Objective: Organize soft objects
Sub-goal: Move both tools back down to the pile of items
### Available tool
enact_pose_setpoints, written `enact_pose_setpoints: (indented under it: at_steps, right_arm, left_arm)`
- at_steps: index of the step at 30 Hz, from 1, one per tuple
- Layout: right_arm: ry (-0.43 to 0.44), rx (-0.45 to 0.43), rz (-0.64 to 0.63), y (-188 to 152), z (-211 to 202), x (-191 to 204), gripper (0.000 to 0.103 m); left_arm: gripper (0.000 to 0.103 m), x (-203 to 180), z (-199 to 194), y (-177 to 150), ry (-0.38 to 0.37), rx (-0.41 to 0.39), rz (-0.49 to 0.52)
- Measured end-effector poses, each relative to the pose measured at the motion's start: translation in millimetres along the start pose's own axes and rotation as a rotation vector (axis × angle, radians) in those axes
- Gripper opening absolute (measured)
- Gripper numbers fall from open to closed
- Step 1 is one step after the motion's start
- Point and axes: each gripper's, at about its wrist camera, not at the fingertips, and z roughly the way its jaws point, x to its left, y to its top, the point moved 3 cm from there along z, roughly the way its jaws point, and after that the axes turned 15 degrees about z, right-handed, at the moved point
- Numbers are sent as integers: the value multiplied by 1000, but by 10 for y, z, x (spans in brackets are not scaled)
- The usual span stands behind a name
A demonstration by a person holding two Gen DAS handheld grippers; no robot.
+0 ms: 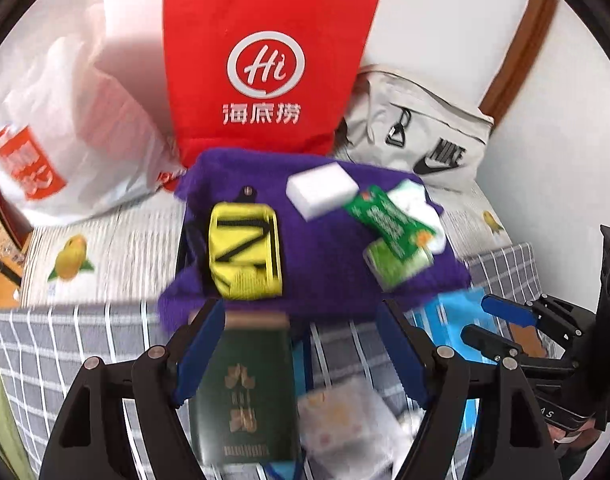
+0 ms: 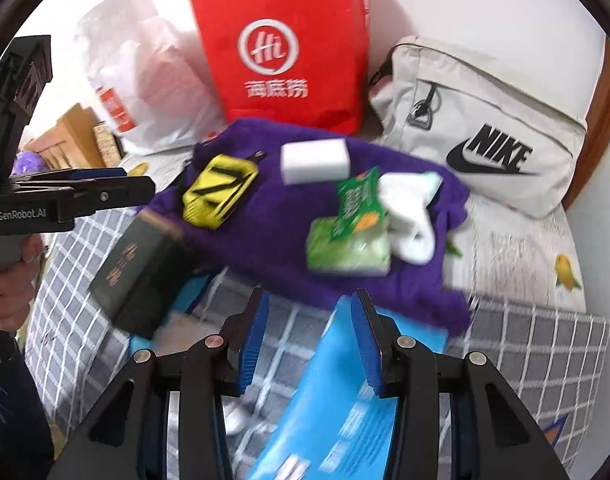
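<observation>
A purple fuzzy cloth (image 1: pixel 325 256) (image 2: pixel 265 240) lies spread on the bed. On it rest a yellow pouch (image 1: pixel 245 256) (image 2: pixel 219 192), a white sponge block (image 1: pixel 321 190) (image 2: pixel 315 160), a green tissue pack (image 1: pixel 397 240) (image 2: pixel 351 236) and a white soft piece (image 2: pixel 409 216). My left gripper (image 1: pixel 301 340) (image 2: pixel 151 188) is open; a dark green box (image 1: pixel 245 392) (image 2: pixel 141 276) lies below by its left finger, untouched by the right pad. My right gripper (image 2: pixel 313 336) (image 1: pixel 477 320) stands partly open over a flat light-blue packet (image 2: pixel 337 392) (image 1: pixel 445 316) that extends past its fingers.
A red paper bag (image 1: pixel 265 64) (image 2: pixel 285 48), a white plastic bag (image 1: pixel 57 120) and a beige Nike bag (image 2: pixel 485 132) (image 1: pixel 421 136) stand against the wall behind. Grey checked blanket (image 1: pixel 57 340) covers the near bed. A clear packet (image 1: pixel 345 420) lies by the green box.
</observation>
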Motion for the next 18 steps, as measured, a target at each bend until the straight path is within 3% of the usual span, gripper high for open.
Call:
enact_pose_setpoints:
  at_steps: [11, 18]
  right_arm:
    - [69, 39, 5, -1021, -305, 253, 43]
    - [132, 92, 1, -1535, -115, 389, 43]
  left_arm:
    - [77, -92, -308, -981, -8, 4, -97]
    - [77, -92, -409, -1524, -37, 0, -200]
